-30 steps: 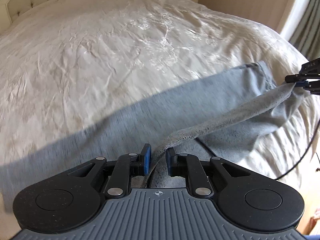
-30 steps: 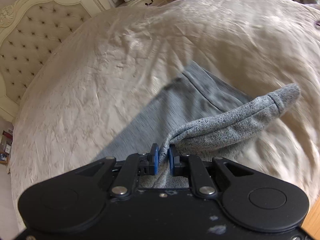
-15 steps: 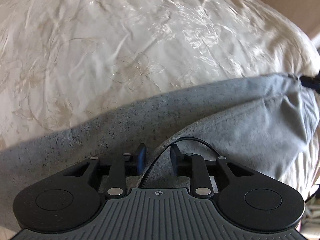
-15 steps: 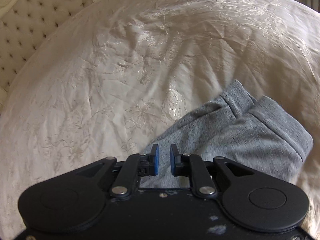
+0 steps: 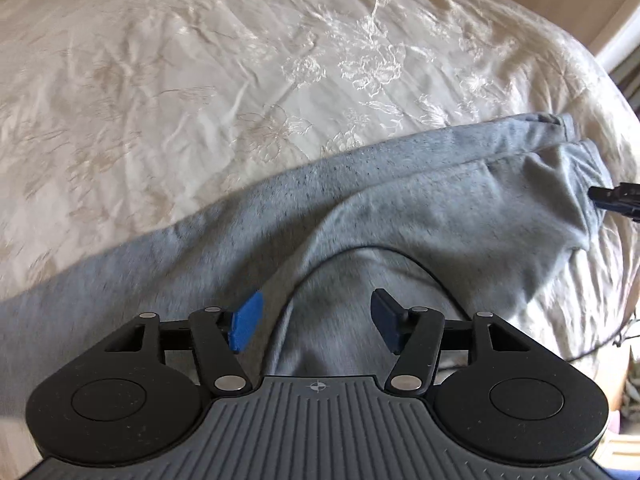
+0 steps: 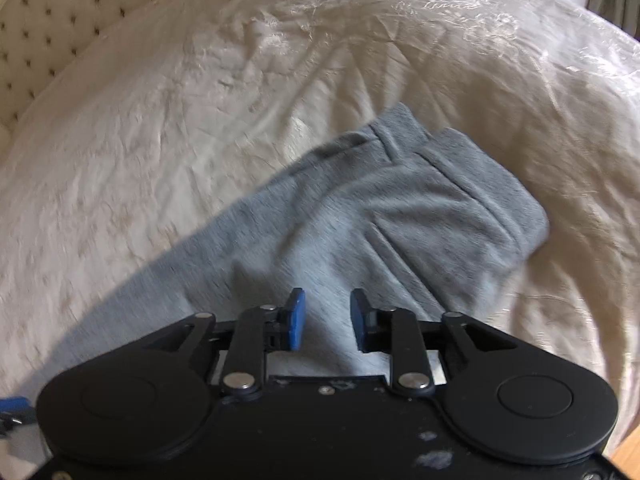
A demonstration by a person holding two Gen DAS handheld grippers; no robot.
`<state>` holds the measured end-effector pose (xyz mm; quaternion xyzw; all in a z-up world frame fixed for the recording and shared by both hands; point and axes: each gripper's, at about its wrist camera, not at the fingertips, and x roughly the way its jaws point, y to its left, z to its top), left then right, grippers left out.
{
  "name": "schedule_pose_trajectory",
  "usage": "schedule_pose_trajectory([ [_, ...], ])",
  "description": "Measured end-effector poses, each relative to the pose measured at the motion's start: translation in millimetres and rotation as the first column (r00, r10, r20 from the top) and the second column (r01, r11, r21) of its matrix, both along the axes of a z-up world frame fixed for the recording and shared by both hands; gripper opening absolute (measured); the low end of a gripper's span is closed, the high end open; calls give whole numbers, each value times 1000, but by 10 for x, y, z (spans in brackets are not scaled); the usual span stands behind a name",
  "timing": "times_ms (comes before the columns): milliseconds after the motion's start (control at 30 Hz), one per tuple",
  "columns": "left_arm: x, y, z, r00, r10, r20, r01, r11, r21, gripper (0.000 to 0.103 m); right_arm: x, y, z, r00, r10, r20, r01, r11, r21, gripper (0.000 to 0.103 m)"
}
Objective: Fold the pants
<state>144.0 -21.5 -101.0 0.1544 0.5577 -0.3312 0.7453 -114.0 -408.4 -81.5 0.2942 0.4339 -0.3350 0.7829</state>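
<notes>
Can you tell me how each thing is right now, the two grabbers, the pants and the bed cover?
left gripper: open, holding nothing.
right gripper: open, holding nothing.
grey pants: lying on the bed, one leg laid over the other.
bedspread: spread out, wrinkled.
black cable: looped across the pants.

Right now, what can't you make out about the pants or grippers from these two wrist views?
- Waist end of the grey pants: left wrist view, cut off at the left edge and hidden under the left gripper body.
- Fabric near the right gripper: right wrist view, motion-blurred, fold layers unclear.
- Black cable: left wrist view, both ends hidden behind the gripper body.
- Bedspread under the pants: covered.
</notes>
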Motion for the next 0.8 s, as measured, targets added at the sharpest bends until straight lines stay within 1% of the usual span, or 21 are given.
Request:
schedule_pose_trajectory([
  [133, -283, 132, 128, 998, 63, 8, -63, 997, -32, 62, -34, -16, 4, 999, 33, 19, -33, 999, -9, 32],
  [233, -566, 218, 170, 994, 112, 8, -112, 993, -22, 62, 56, 29, 62, 993, 109, 39, -107, 994, -28, 33],
  [333, -852, 333, 156, 985, 169, -14, -169, 985, -9, 62, 186, 146, 120, 977, 199, 80, -198, 980, -23, 36],
  [433, -1153, 515, 126, 964, 258, -58, -258, 966, 13, 62, 329, 327, 160, 944, 308, 115, -307, 951, -25, 36],
  [500, -1323, 662, 113, 945, 319, -79, -318, 948, 26, 62, 410, 459, 193, 919, 372, 133, -372, 928, -30, 38],
  [567, -1516, 841, 98, 916, 391, -87, -388, 920, 50, 62, 468, 600, 220, 887, 434, 156, -436, 900, -24, 39],
  [633, -1680, 1012, 112, 882, 463, -82, -459, 886, 65, 62, 510, 737, 249, 858, 483, 176, -489, 872, -9, 40],
  [667, -1752, 1108, 129, 861, 502, -80, -498, 865, 67, 62, 512, 813, 262, 841, 508, 184, -517, 856, 0, 40],
  [733, -1884, 1275, 189, 822, 565, -74, -562, 825, 62, 62, 491, 982, 304, 812, 550, 196, -564, 826, 17, 40],
  [800, -1980, 1415, 288, 790, 610, -59, -608, 792, 46, 62, 400, 1142, 378, 782, 585, 213, -606, 794, 44, 40],
])
